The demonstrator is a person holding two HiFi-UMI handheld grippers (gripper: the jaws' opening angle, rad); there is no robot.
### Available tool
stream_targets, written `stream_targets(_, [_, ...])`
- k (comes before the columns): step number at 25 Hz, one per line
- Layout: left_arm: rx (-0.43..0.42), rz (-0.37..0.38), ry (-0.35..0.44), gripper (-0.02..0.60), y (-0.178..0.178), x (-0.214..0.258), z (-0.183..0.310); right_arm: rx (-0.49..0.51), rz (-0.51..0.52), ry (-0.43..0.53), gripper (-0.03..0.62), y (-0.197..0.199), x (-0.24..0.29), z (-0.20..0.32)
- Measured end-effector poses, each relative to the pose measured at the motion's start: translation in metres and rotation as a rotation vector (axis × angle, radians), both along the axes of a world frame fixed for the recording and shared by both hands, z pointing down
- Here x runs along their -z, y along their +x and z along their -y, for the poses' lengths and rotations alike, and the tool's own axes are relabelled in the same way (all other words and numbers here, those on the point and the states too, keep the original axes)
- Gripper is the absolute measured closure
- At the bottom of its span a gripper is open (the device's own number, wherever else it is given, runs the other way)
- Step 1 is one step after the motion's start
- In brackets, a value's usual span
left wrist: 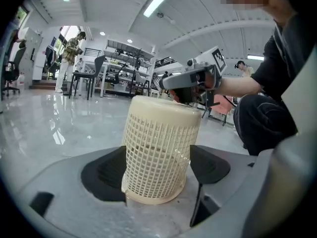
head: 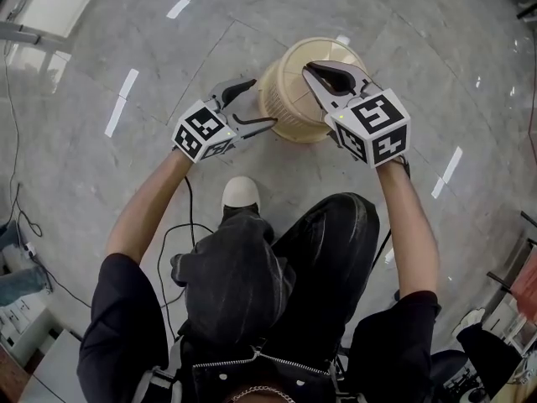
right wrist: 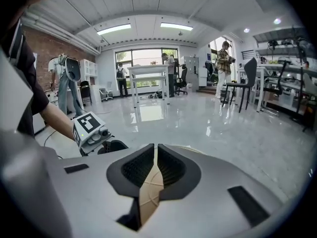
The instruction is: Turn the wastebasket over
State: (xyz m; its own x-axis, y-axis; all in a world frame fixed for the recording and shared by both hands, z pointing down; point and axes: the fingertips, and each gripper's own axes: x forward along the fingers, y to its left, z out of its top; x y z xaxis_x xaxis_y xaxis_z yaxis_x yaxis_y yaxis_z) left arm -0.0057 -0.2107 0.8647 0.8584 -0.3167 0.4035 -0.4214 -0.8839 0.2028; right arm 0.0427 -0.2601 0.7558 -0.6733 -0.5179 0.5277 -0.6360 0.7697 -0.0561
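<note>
a seated person in black clothes holds a gripper in each hand over a glossy grey marble floor (head: 101, 32). a cream plastic mesh wastebasket (head: 289, 99), round and slightly tapered, stands upside down on the floor, with its open rim down and its solid base on top.

the left gripper (head: 258, 102) reaches in low from the side. its jaws are spread wide. the wastebasket stands upright just ahead of them, centred in the gap, with a black pad to either side of its latticed wall. neither pad appears to press on it.

the right gripper (head: 312, 72) lies above the upturned base and tilts downward. its jaws are closed together with only a thin slit between them, and they grip nothing. through that slit, directly beneath the jaws, shows a strip of the cream base. whether the jaws rest on the base cannot be told.

a white shoe (head: 241, 193) sits on the floor behind the left jaws, near the person's knee.
</note>
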Motion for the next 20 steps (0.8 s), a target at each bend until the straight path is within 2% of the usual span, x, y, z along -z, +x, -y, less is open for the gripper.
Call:
stream_targets(1, [0.007,-0.011,0.016,0.186,-0.003,0.007,0.001,-0.019,0.006,0.004,0.565,0.005,0.002,0.001])
stream_targets(2, [0.012,-0.026,0.035,0.263,-0.005,0.016,0.003,-0.04,0.015,0.006,0.565,0.01,0.003,0.002])
stream_targets(4, [0.025,-0.061,0.074,0.505,-0.009,0.035,0.006,-0.074,0.035,0.008,0.565,0.02,0.008,0.002])
stream_targets(5, [0.031,-0.076,0.092,0.577,-0.01,0.045,0.009,-0.087,0.042,0.01,0.565,0.025,0.011,0.002])
stream_targets(8, [0.039,-0.087,0.129,0.577,-0.008,0.065,0.014,-0.138,0.044,0.009,0.565,0.039,0.014,0.004])
stream_targets(14, [0.062,-0.088,0.138,0.577,-0.004,0.105,0.022,-0.225,0.005,0.001,0.58,0.061,0.03,0.001])
stream_targets(20, [0.085,-0.095,0.093,0.577,-0.006,0.207,0.025,-0.24,0.011,-0.058,0.579,0.058,0.117,-0.022])
